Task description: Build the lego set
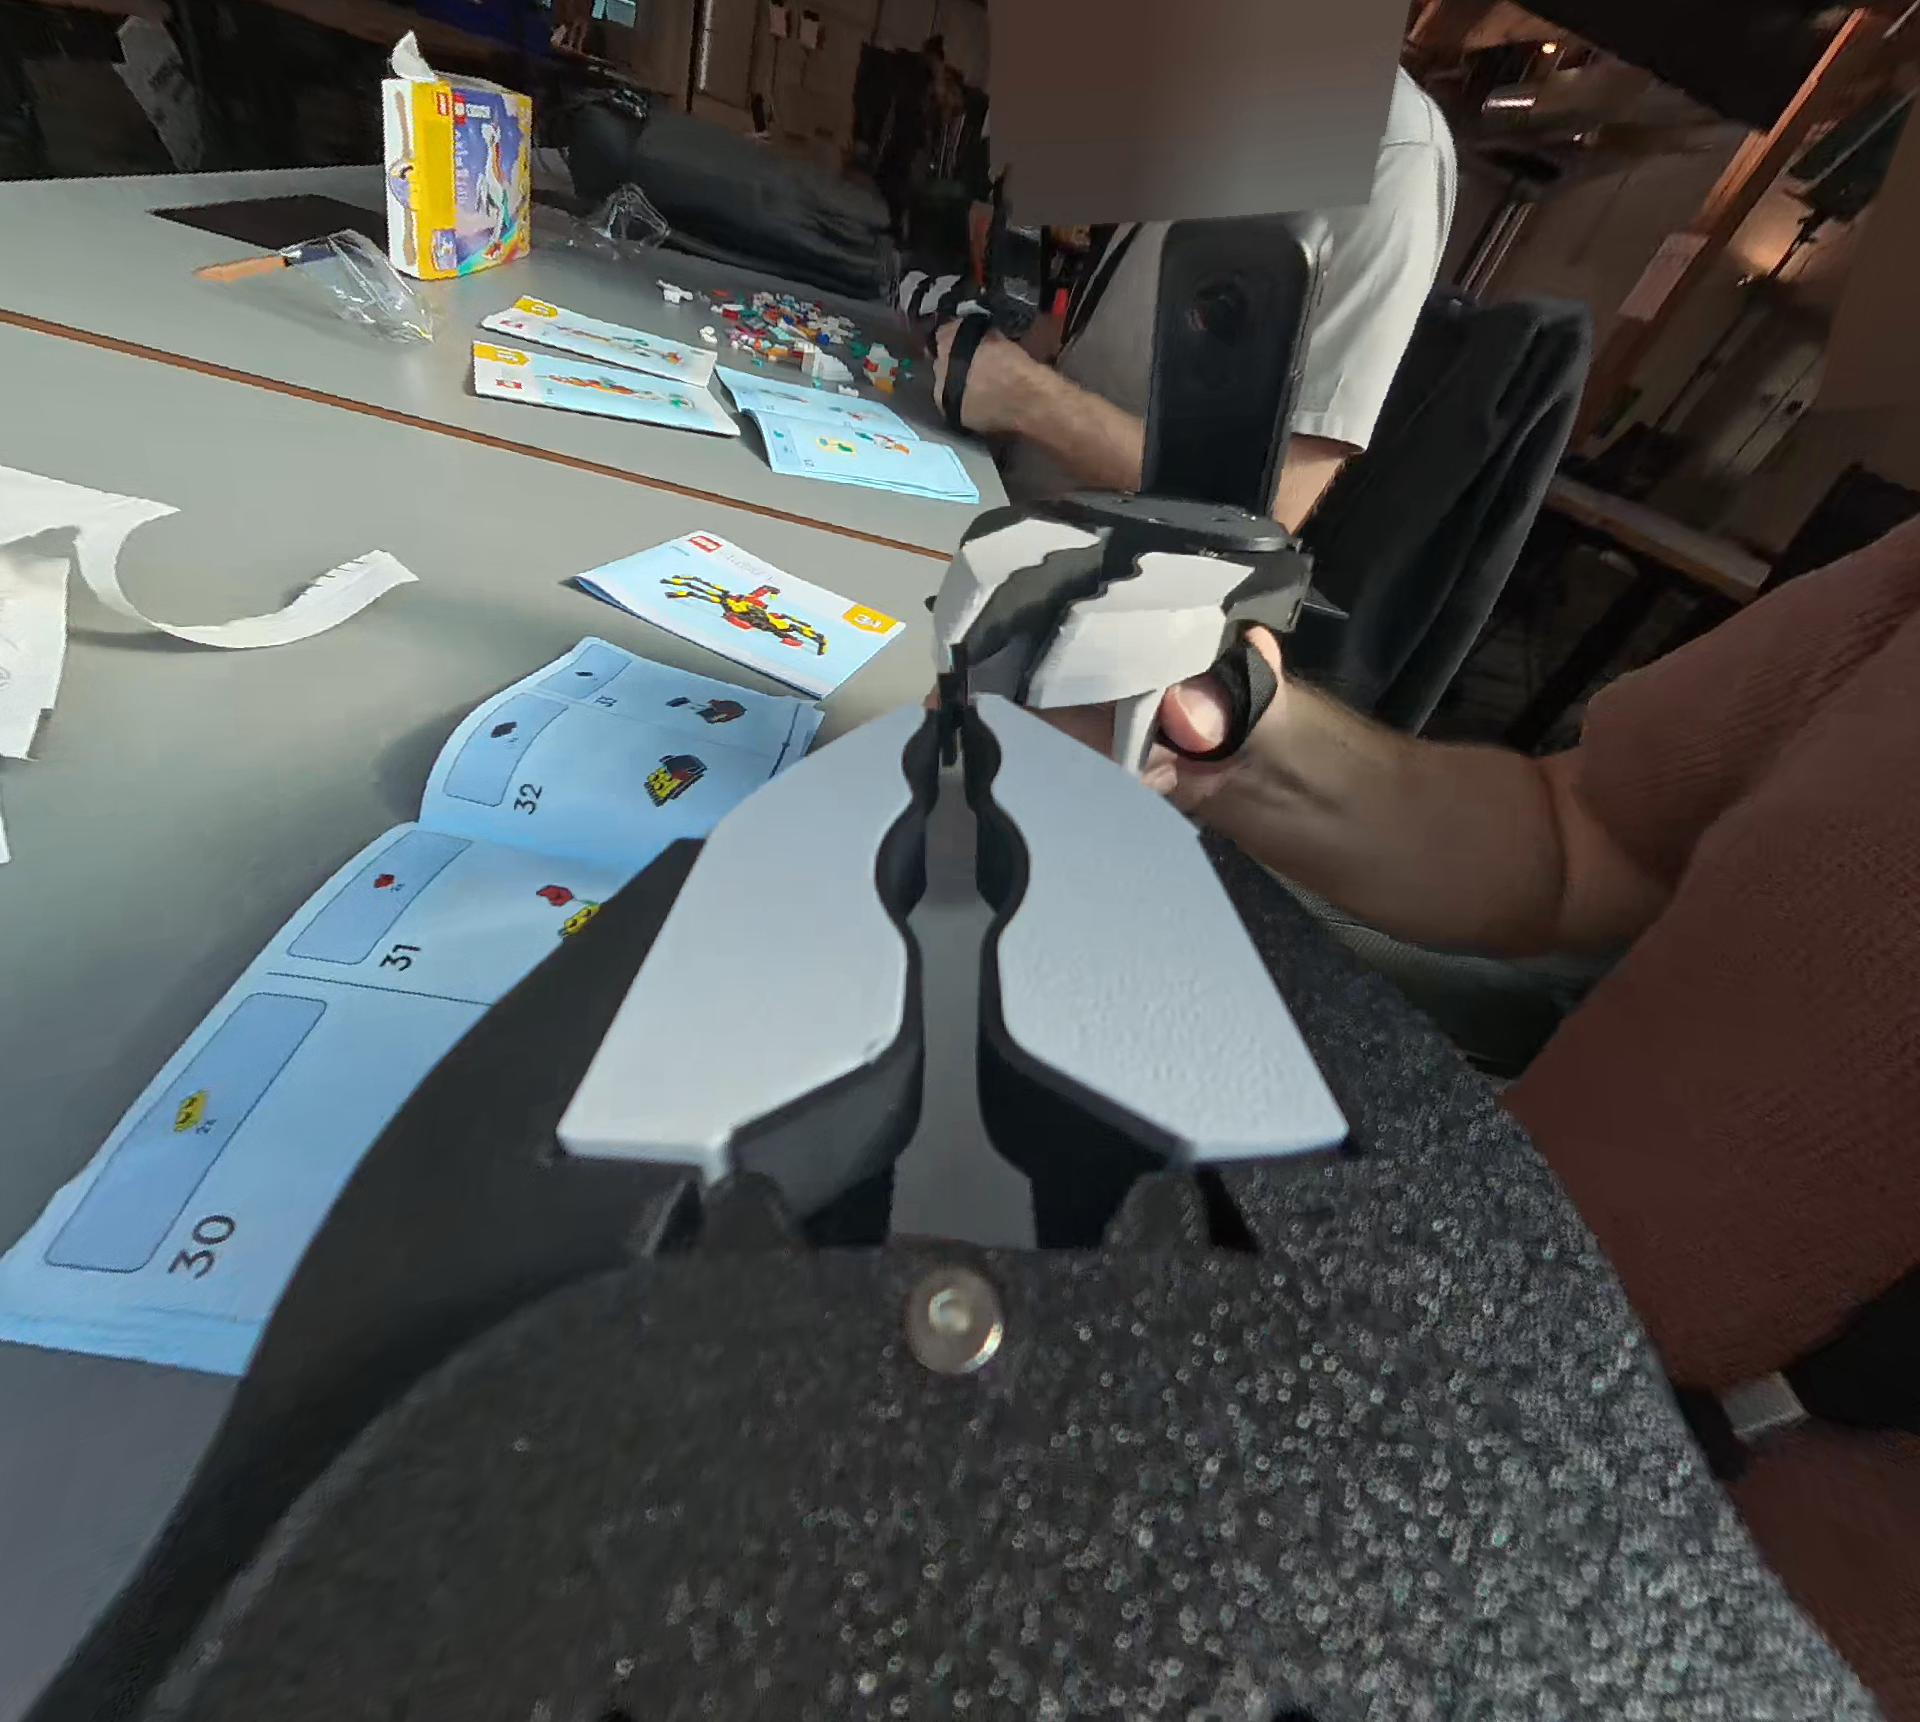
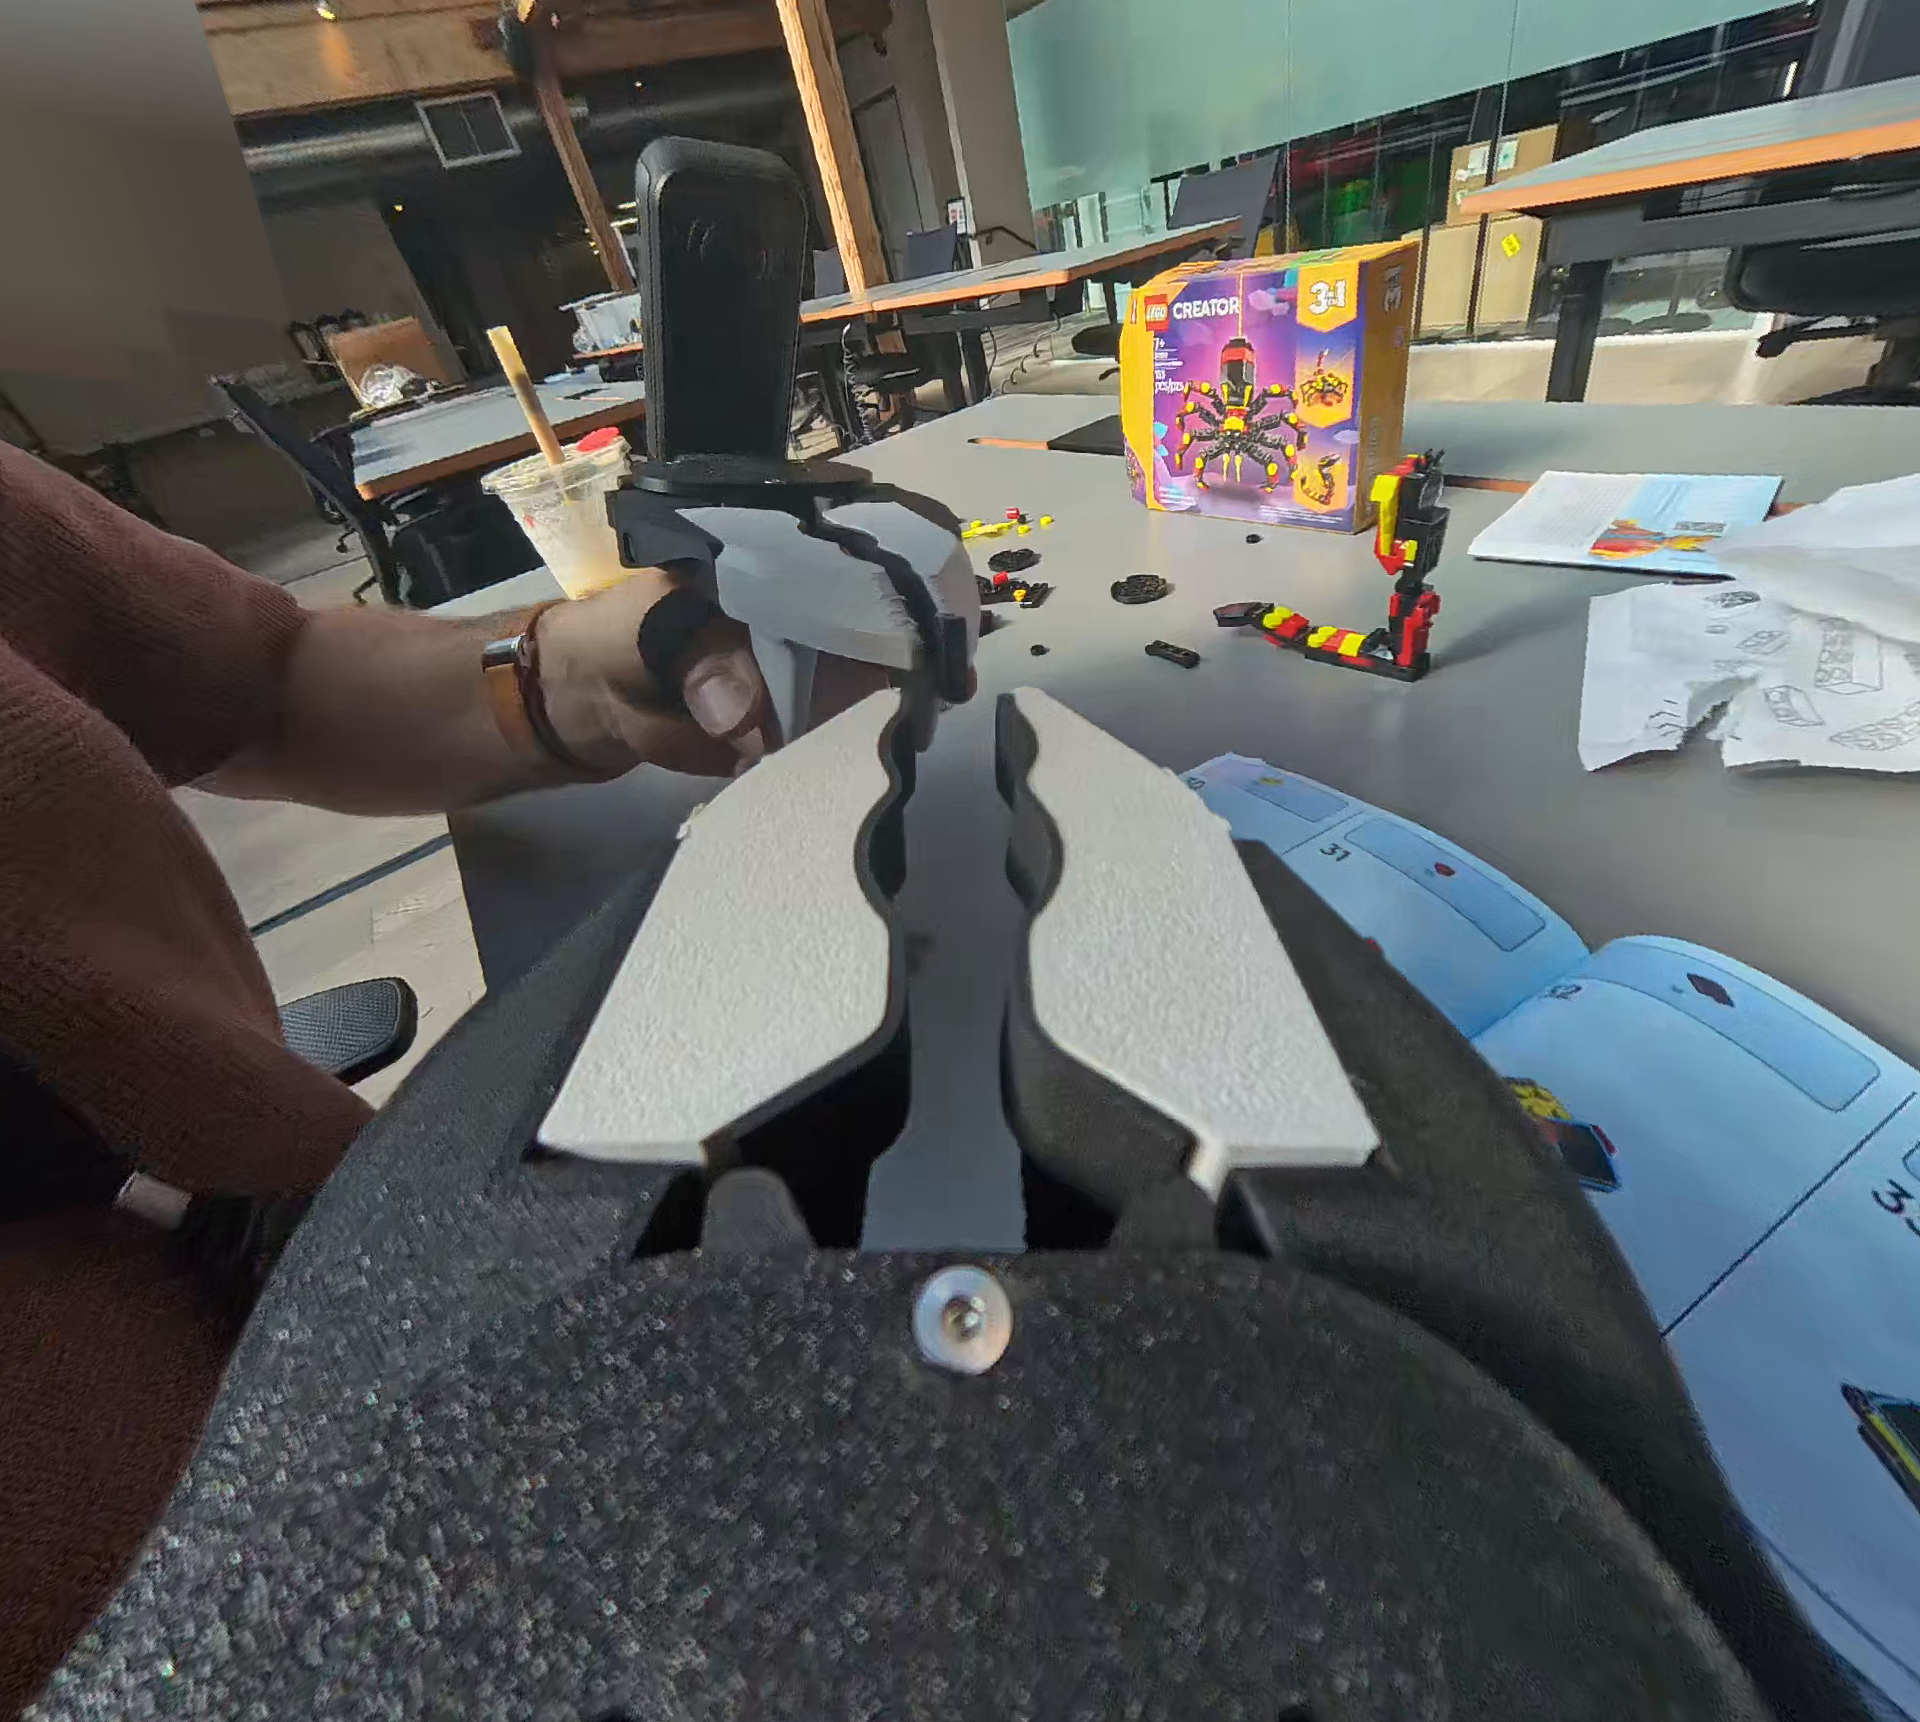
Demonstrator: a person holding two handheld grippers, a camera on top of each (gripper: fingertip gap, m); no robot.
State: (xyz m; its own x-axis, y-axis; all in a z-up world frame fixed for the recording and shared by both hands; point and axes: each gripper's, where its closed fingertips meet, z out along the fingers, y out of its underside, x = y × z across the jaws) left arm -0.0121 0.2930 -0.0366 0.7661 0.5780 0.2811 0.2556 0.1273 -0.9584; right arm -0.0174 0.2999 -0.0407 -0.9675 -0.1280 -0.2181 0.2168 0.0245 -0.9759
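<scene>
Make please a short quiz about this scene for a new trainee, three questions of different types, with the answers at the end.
1. True or false: in the right wrist view, the partly built model stands to the right of the set box.
2. Multiple choice: which drink container is in the right wrist view?
A. a clear plastic cup with a straw
B. a metal can
C. a ceramic mug
3. Short answer: each seen in its own wrist view, which has the wider gap between its fingertips, the left gripper or the right gripper?

Key: 1 true; 2 A; 3 right.
</scene>
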